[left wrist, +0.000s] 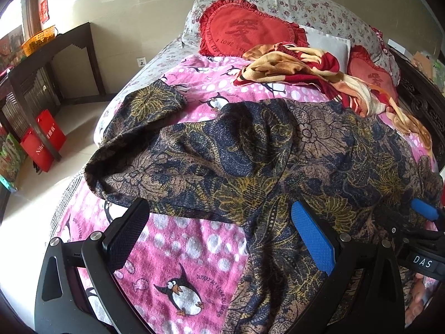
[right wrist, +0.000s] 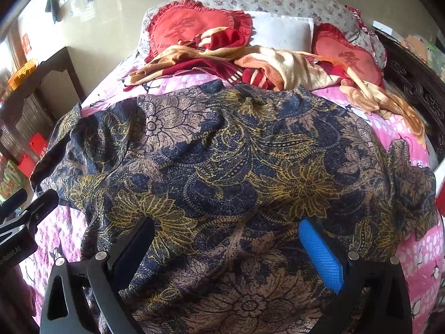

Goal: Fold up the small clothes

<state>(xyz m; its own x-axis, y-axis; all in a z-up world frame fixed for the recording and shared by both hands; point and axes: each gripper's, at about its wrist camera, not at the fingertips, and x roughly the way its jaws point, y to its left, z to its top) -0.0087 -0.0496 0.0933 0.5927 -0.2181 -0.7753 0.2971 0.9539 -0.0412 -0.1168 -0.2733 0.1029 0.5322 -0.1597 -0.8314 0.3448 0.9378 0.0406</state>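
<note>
A dark blue, tan and yellow floral garment (left wrist: 250, 161) lies spread and rumpled on a pink penguin-print blanket (left wrist: 178, 253). Its left sleeve (left wrist: 144, 105) reaches toward the far left. In the right wrist view the garment (right wrist: 236, 167) fills the middle of the bed. My left gripper (left wrist: 222, 222) is open and hovers over the garment's near left edge, holding nothing. My right gripper (right wrist: 228, 236) is open above the garment's near part, nothing between its fingers. The right gripper's blue fingertip (left wrist: 424, 208) shows at the right of the left wrist view.
A crumpled red and beige blanket (left wrist: 306, 69) lies beyond the garment. Red heart cushions (left wrist: 244, 30) and floral pillows (left wrist: 306, 8) sit at the head. A dark wooden table (left wrist: 55, 64) and red bags (left wrist: 44, 139) stand left of the bed. A carved dark bed frame (right wrist: 417, 89) runs along the right.
</note>
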